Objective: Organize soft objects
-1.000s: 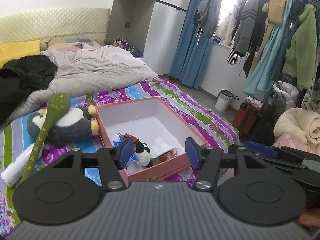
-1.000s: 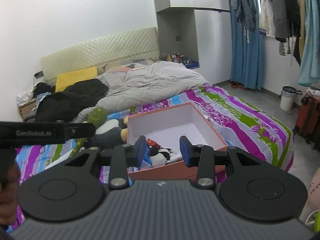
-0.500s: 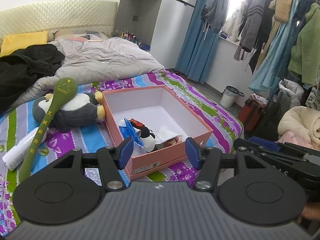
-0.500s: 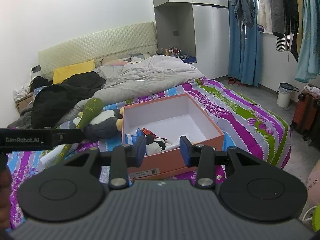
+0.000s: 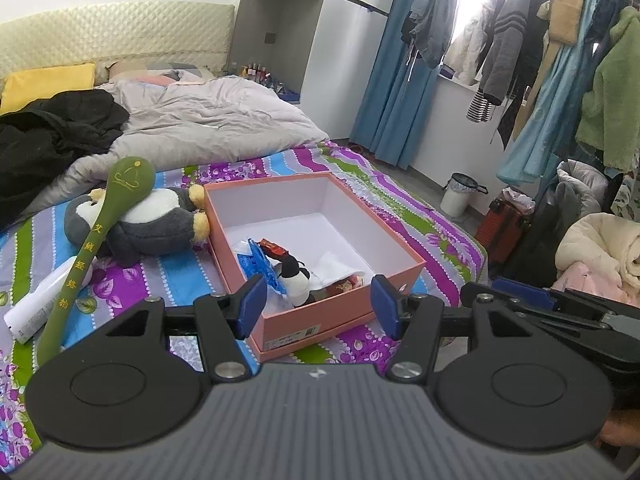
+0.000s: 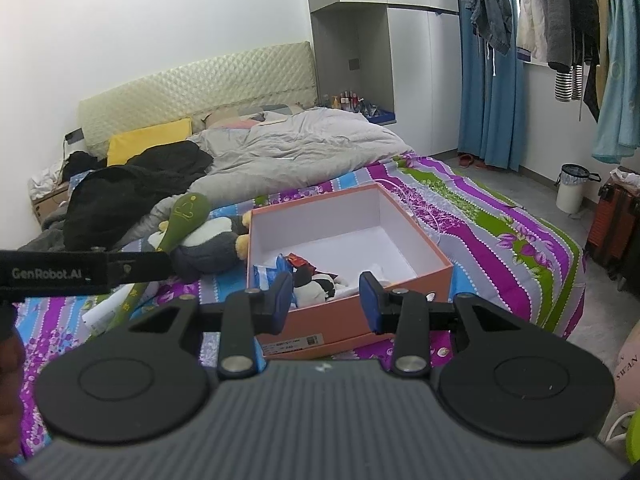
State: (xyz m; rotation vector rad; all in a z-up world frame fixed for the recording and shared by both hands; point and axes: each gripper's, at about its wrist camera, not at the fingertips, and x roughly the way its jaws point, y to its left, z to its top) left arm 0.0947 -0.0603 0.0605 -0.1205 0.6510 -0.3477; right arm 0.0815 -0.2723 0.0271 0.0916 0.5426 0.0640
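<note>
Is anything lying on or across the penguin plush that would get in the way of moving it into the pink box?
Yes. A green long-handled massage stick lies across the penguin plush. Otherwise the pink box sits right beside it, lid off, with free space inside.

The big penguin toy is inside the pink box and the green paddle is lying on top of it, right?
Not quite. The big penguin toy is outside the pink box, lying on the bed just beside its left wall. The green paddle does lie across it. The left wrist view shows this clearly; only a small black-and-white plush is inside the box.
</note>
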